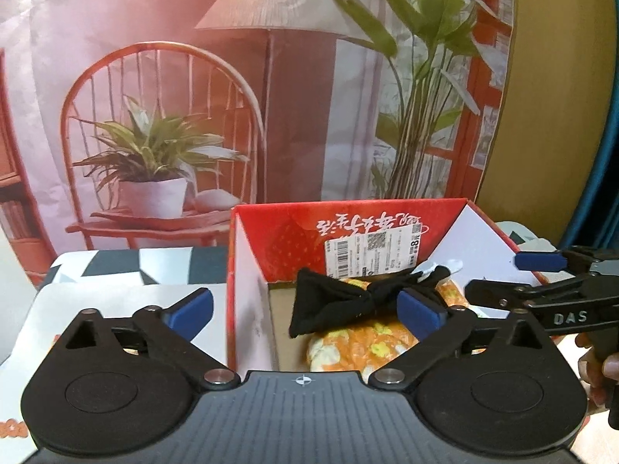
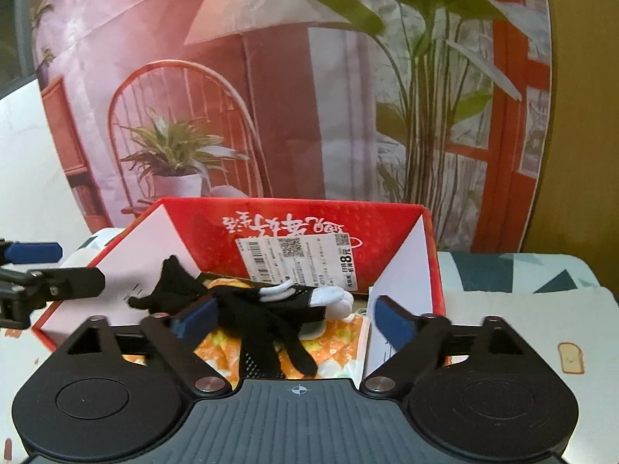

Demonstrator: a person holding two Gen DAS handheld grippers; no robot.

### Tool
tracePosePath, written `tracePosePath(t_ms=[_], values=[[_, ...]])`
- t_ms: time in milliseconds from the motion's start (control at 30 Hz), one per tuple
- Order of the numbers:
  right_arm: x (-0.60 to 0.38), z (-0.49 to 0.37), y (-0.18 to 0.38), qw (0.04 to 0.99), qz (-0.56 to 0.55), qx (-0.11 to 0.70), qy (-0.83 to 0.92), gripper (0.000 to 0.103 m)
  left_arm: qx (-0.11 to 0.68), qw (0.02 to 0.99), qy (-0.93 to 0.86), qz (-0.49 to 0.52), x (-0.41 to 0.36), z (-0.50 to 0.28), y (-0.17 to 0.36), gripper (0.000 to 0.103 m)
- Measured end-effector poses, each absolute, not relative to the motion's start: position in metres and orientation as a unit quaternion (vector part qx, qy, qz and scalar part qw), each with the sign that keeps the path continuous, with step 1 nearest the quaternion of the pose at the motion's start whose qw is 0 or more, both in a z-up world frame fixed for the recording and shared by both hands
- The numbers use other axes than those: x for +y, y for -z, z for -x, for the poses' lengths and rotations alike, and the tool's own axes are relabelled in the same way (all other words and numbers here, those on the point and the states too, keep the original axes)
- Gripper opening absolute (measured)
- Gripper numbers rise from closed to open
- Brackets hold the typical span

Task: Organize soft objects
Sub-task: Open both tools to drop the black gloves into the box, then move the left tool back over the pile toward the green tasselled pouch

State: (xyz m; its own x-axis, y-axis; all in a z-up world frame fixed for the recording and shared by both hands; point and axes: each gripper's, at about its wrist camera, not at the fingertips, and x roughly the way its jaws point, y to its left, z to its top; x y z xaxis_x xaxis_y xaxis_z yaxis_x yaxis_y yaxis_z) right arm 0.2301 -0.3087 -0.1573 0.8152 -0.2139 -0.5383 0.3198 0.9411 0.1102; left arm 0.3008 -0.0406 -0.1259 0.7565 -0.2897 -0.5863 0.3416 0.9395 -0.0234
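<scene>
A red cardboard box (image 1: pixel 247 239) (image 2: pixel 433 255) with white flaps stands open in front of both grippers. Inside lies an orange and yellow flowered cloth (image 1: pixel 359 344) (image 2: pixel 336 342). On top of it rests a black knotted fabric item (image 1: pixel 336 305) (image 2: pixel 263 309) with a white end (image 2: pixel 332 297). My left gripper (image 1: pixel 307 309) is open over the box's left wall, and its right pad sits just in front of the black fabric without pressing it. My right gripper (image 2: pixel 296 319) is open too, with the black fabric loose between its fingers. Each gripper also shows at the edge of the other's view: the right gripper (image 1: pixel 514 276), the left gripper (image 2: pixel 58 266).
The box sits on a table with a grey-and-white geometric cloth (image 2: pixel 503 270) and a white mat (image 1: pixel 116 301). A printed backdrop (image 1: pixel 193 96) of a chair, lamp and plants hangs close behind. A hand (image 1: pixel 603 367) holds the right gripper's handle.
</scene>
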Motion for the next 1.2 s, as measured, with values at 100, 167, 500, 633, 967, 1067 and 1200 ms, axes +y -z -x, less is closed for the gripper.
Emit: tracePosePath(t_ms=[100,167,500,633,967,1067,1200], values=[[-0.303,-0.222,0.155,0.948,-0.097,0.27,0.138,0.102,0.304,0.938,0.159,-0.047,-0.036,-0.292,0.122,0.103],[-0.299,-0.218,0.154,0.947,-0.094,0.275,0.137,0.102,0.302,0.939,0.154,-0.048,-0.033,-0.287,0.12,0.103],[-0.276,-0.181,0.149,0.951,-0.088,0.259,0.142,0.102,0.296,0.943,0.142,-0.053,-0.013,-0.243,0.117,0.103],[-0.265,-0.166,0.147,0.954,-0.083,0.252,0.138,0.102,0.293,0.945,0.139,-0.052,-0.005,-0.225,0.117,0.103],[-0.234,-0.121,0.159,0.959,-0.087,0.246,0.114,0.102,0.291,0.946,0.136,-0.047,0.013,-0.164,0.128,0.103],[-0.224,-0.106,0.167,0.959,-0.084,0.248,0.105,0.102,0.295,0.944,0.14,-0.051,0.016,-0.144,0.135,0.103],[-0.211,-0.087,0.18,0.959,-0.084,0.254,0.094,0.101,0.303,0.941,0.144,-0.053,0.021,-0.124,0.149,0.103]])
